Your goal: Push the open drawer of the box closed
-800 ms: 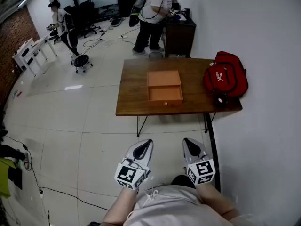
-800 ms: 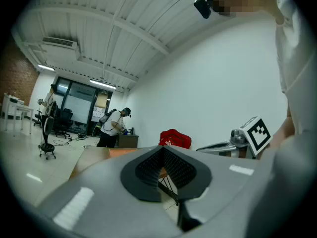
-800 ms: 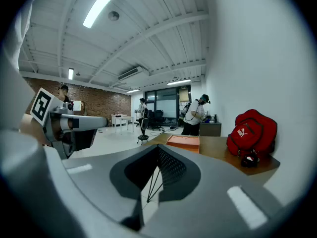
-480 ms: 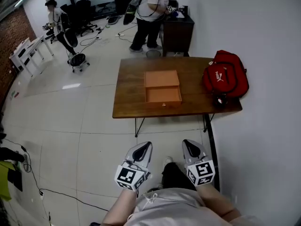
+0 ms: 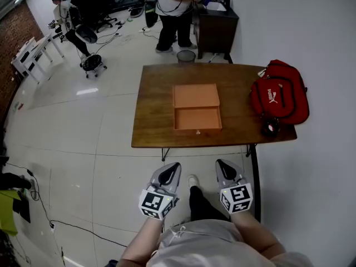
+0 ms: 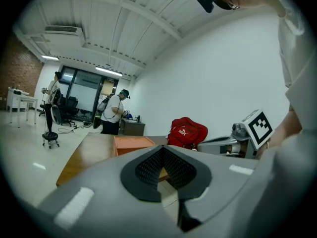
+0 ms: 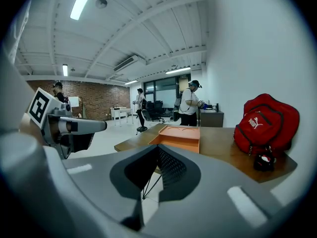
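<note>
Item: box [image 5: 196, 95], orange, at the middle of the desk [image 5: 153, 110]; its drawer [image 5: 197, 119] is pulled out toward the near long edge, front panel close to that edge, with a small knob [image 5: 197, 132] at its centre. Item: left tongs [image 5: 174, 167] and right tongs [image 5: 222, 165], both clenched on nothing and held low before your body over the floor, well apart from the desk. Step in hand, by my reading: the approach; no contact with the drawer yet. Next move calls for you to close on the near edge, bring one pair of tongs level with the front panel, and press squarely along the drawer's travel toward the far edge, so the light box does not slide or skew. Item: red bag [image 5: 280, 99], right end of the desk, clear of the push line. Hard to make out: the drawer's fit in the box, the knob's shape, and a small dark thing [image 5: 271, 127] beside the bag.
</note>
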Tool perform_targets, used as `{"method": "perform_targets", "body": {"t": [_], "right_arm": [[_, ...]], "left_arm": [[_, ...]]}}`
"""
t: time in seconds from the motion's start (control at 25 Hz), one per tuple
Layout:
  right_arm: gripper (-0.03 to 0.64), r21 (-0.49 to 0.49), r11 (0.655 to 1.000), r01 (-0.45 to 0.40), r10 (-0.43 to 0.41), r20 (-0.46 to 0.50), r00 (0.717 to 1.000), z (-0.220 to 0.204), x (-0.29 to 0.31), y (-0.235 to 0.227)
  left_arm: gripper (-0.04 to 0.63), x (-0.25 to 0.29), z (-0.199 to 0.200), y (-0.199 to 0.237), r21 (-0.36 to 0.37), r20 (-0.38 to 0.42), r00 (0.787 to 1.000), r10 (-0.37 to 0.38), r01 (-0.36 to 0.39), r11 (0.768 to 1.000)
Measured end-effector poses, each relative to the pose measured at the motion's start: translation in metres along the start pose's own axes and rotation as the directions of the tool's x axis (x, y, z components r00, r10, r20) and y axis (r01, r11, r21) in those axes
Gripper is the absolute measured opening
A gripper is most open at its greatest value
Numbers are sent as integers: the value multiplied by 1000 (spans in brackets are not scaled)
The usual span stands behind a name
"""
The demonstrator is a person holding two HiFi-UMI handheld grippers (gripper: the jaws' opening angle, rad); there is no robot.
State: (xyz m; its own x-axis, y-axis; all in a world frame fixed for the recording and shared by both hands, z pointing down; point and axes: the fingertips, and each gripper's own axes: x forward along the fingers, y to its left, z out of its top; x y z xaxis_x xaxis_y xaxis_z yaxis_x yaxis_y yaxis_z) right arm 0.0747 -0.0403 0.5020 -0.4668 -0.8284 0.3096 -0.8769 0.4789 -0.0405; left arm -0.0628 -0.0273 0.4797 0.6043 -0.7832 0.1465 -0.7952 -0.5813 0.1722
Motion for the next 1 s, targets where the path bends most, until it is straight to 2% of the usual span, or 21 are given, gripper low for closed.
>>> {"method": "perform_targets", "body": {"t": [0.24, 0.48, 0.76, 1.0], "right_arm": [[8, -2, 1000, -7, 6, -81, 997, -10, 72, -43], [8, 30, 999, -23, 28, -193, 981, -47, 129, -72], [8, 91, 996, -16, 43, -309, 950, -85, 169, -96], [8, 124, 992, -26, 68, -350, 934, -91, 192, -100]], "left_arm": [[5, 68, -24, 38, -49, -78, 997, 12, -16, 999], [5, 125, -63, 63, -95, -179, 984, -5, -12, 995], [5, 162, -114, 92, -148, -317, 948, 1, -51, 988], [5, 178, -124, 116, -185, -345, 938, 32, -101, 978]]}}
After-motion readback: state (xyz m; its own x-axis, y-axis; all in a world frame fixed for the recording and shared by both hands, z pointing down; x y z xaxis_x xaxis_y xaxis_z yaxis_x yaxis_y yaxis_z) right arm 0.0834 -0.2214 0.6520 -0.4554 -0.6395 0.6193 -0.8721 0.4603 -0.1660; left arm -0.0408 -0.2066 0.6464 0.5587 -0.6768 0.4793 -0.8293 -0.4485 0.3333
